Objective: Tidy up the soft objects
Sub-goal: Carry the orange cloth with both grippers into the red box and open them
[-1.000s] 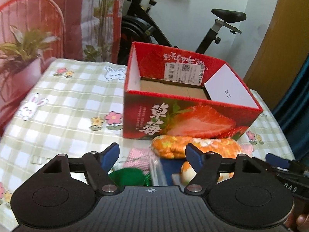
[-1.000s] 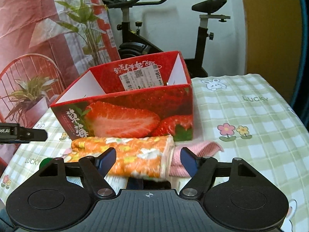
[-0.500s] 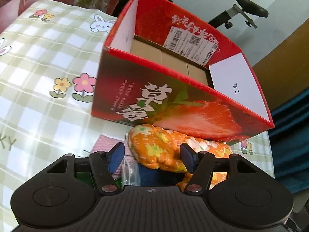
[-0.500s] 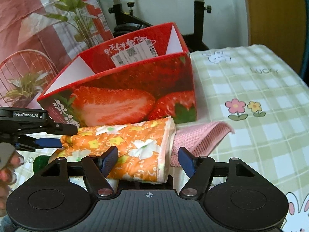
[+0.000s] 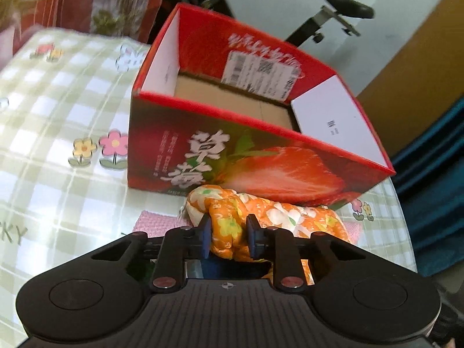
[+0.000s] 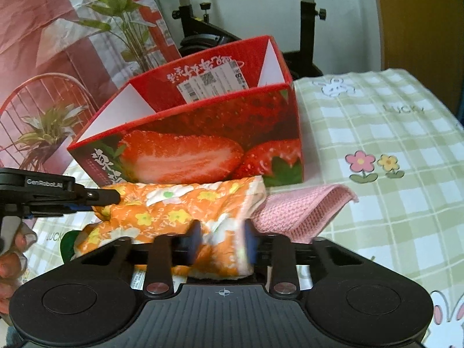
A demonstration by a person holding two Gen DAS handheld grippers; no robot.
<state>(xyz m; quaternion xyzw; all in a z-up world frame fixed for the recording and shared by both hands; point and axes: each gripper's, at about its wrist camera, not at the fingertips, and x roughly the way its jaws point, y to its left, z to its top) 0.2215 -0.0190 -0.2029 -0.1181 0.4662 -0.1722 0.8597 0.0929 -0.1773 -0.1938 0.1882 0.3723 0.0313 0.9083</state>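
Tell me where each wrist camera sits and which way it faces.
Left wrist: on the left gripper, angled down at the orange floral cloth and strawberry box; its jaws are closing on the cloth.
Right wrist: on the right gripper, closing on the cloth's other end; left gripper and fingers show.
Shared: cloth, box, pink cloth.

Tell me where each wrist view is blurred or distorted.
Left wrist: tablecloth and curtain at upper left are smeared; the box label is soft; box edges bow from the fisheye. Right wrist: blue pads are motion-blurred on the orange cloth; the background is sharp.
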